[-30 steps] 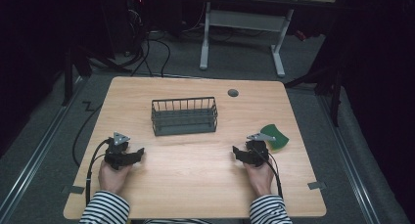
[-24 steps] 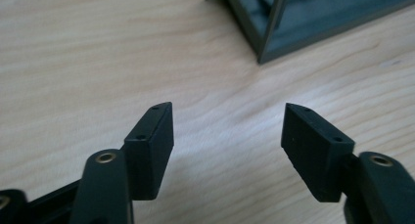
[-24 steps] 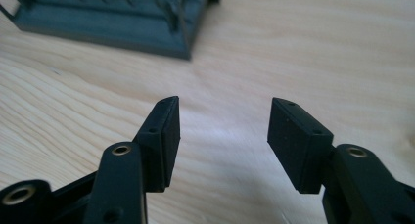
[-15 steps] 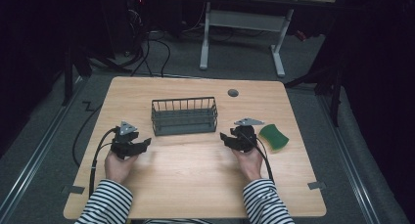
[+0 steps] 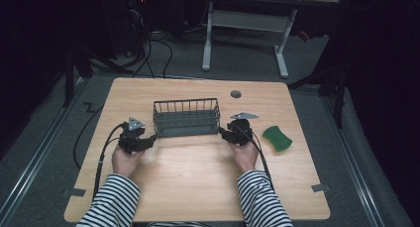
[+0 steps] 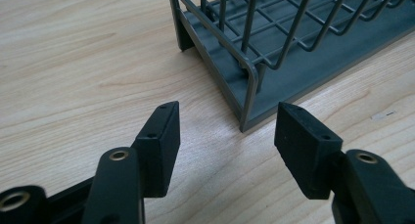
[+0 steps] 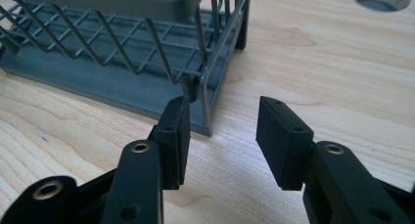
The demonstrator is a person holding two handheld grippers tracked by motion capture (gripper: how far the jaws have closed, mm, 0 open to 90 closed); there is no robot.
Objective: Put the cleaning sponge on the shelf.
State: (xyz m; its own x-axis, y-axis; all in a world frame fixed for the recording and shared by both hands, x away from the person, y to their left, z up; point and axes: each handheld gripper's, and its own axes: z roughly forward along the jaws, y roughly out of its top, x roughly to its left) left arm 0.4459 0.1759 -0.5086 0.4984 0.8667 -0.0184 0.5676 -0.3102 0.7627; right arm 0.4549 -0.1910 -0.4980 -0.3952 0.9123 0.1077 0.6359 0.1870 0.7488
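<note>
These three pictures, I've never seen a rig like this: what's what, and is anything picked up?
A person in striped sleeves holds a two-jaw tool in each hand. The high view looks down on the wooden table: the left gripper and right gripper sit at opposite ends of a grey wire rack. A green sponge lies off to the right, untouched. The other two pictures come from cameras riding on each gripper, looking along its black jaws at a bottom corner of the rack. Both grippers' jaws have just been closing, yet their pads do not press on the rack, so nothing is held.
</note>
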